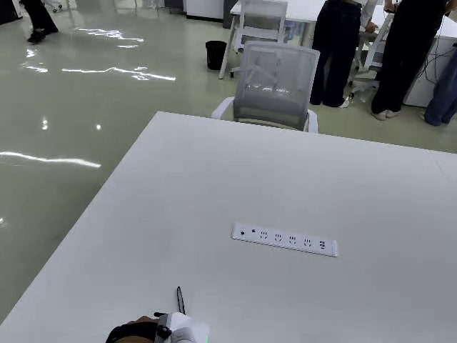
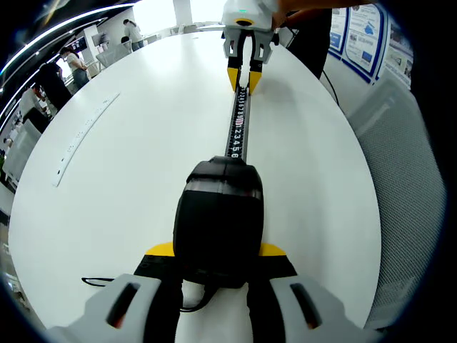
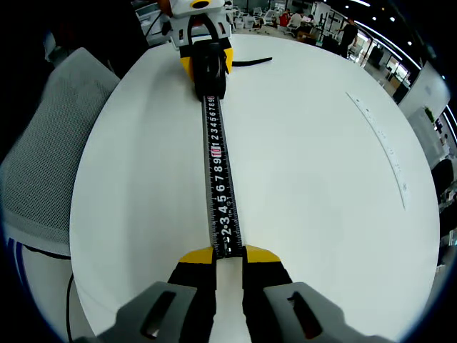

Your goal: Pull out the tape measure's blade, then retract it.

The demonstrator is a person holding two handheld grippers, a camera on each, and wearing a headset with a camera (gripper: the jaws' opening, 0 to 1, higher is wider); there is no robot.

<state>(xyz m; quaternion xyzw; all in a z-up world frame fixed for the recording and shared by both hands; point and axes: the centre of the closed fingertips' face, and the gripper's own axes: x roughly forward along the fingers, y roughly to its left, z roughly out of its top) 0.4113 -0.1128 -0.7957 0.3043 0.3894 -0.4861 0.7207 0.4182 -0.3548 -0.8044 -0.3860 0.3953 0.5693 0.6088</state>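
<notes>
The black tape measure case (image 2: 218, 214) sits between the yellow-tipped jaws of my left gripper (image 2: 218, 250), which is shut on it. Its blade (image 2: 237, 125) runs flat along the white table to my right gripper (image 2: 246, 75) at the far end. In the right gripper view the blade (image 3: 218, 171) shows its numbers, and my right gripper (image 3: 228, 255) is shut on the blade's end. Across the table, the left gripper (image 3: 207, 64) holds the case (image 3: 208, 57). In the head view a gripper's top (image 1: 182, 332) and a hand peek in at the bottom edge.
A white power strip (image 1: 284, 239) lies mid-table, to one side of the blade (image 2: 82, 136). A thin black strap (image 1: 179, 300) lies near the case. A grey mesh chair (image 1: 275, 86) stands at the table's far edge. People stand beyond it.
</notes>
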